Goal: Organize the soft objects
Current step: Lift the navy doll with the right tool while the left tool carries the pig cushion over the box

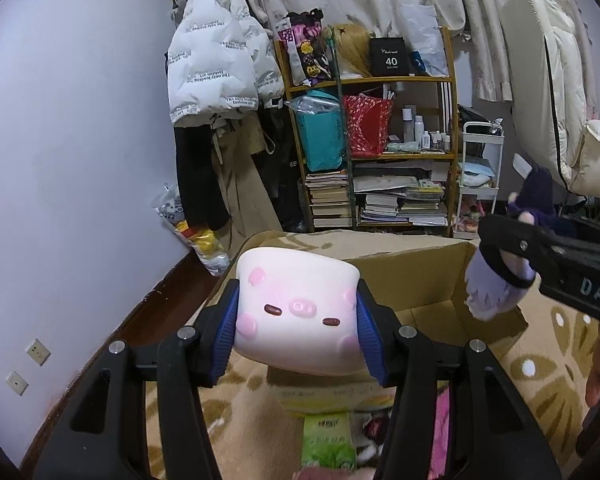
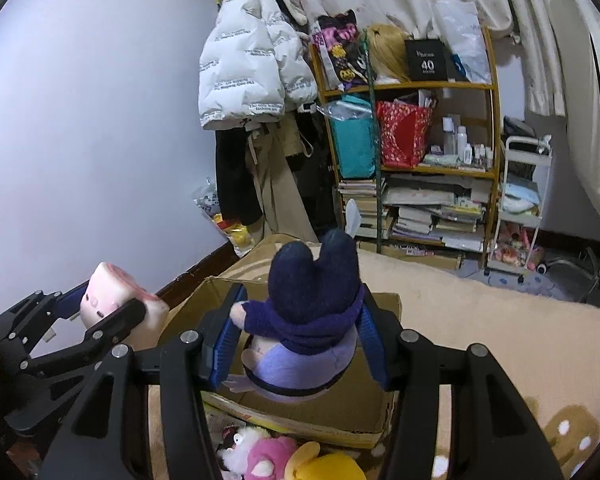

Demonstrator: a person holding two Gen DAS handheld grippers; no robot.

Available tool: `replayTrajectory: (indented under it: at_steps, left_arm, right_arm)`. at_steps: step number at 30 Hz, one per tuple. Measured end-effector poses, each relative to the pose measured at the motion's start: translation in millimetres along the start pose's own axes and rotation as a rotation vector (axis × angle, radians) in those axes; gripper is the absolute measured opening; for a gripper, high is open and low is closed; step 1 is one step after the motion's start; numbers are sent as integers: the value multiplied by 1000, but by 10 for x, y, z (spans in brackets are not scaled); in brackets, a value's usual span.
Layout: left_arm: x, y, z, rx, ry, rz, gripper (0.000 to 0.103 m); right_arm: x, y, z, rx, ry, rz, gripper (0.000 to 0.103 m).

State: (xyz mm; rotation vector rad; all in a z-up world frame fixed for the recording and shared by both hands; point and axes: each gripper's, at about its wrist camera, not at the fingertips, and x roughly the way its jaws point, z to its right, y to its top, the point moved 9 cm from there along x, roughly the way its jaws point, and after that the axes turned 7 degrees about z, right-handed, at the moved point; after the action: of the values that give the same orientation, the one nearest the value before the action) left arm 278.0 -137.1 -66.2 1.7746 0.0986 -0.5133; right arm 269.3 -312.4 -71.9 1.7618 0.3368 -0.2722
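Observation:
My left gripper (image 1: 296,320) is shut on a pink pig-face squishy cube (image 1: 296,308) and holds it above the near edge of an open cardboard box (image 1: 428,276). My right gripper (image 2: 296,340) is shut on a purple plush doll with dark blue hair (image 2: 308,320), held above the same box (image 2: 312,416). The doll (image 1: 496,280) and right gripper also show at the right of the left wrist view. The pig cube (image 2: 116,300) and left gripper show at the left of the right wrist view.
Pink and yellow plush toys (image 2: 292,460) lie on the patterned rug in front of the box. A green packet (image 1: 328,440) lies below the left gripper. A cluttered shelf (image 1: 380,152), hanging coats (image 1: 220,60) and a white cart (image 2: 520,208) stand behind.

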Motion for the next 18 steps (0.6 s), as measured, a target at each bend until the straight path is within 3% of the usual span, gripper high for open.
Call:
replayTrajectory:
  at_steps: [3,10,15,18]
  left_arm:
    - [118,-70,13,-15,16,-15,53]
    - [290,-257,114,-24,-34,-60,54]
    - [358,-337,174,-25,-58,-97,62]
    - [359,-396,157,-38,-58,-120,65]
  right_arm:
    - [69,-58,64,12,-2,-12,57]
    - [214,-198,157,30,-5,-46,57]
    - [288,-322,183,71,17,-87,59]
    - [301,-355,199,104,31,-100,73]
